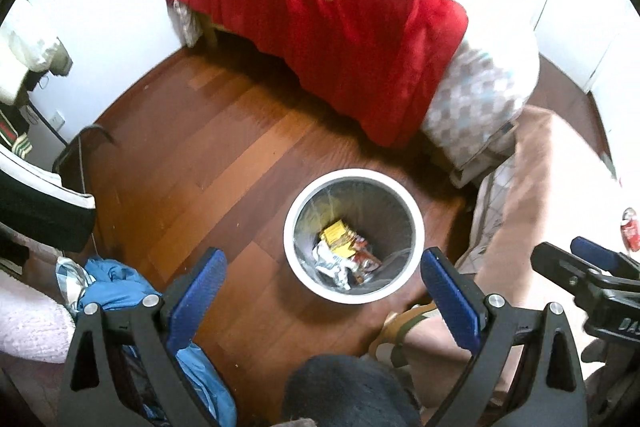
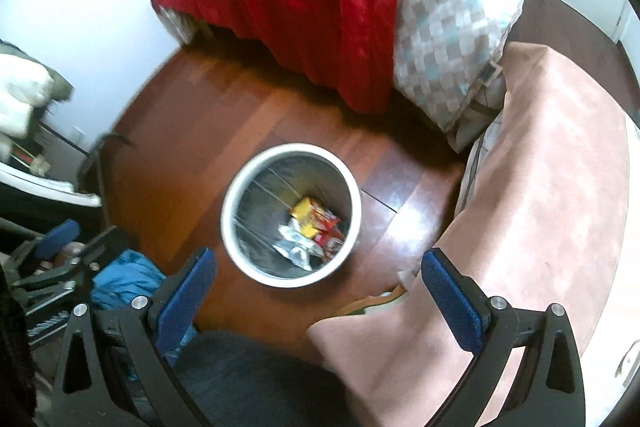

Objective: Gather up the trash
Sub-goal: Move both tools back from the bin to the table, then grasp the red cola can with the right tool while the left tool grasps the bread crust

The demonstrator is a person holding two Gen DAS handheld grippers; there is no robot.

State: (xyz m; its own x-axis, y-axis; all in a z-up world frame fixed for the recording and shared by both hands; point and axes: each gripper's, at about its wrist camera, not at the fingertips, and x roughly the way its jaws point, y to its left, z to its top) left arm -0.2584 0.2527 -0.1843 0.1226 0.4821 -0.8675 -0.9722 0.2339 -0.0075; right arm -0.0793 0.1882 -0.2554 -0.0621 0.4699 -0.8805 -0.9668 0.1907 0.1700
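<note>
Above the bin (image 1: 353, 291), both my grippers, left (image 1: 322, 279) & right (image 2: 319, 283), hang w/ jaws wide, empty; wrappers (image 1: 348, 251) inside, can (image 1: 631, 229) off right — prob. next.

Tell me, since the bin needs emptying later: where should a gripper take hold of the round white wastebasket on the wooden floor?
Probably the round white wastebasket by its rim, from straight above: it stands upright and open-topped, so one finger goes inside, one outside. The near side looks most open; wrappers lie low, clear of the rim.
</note>
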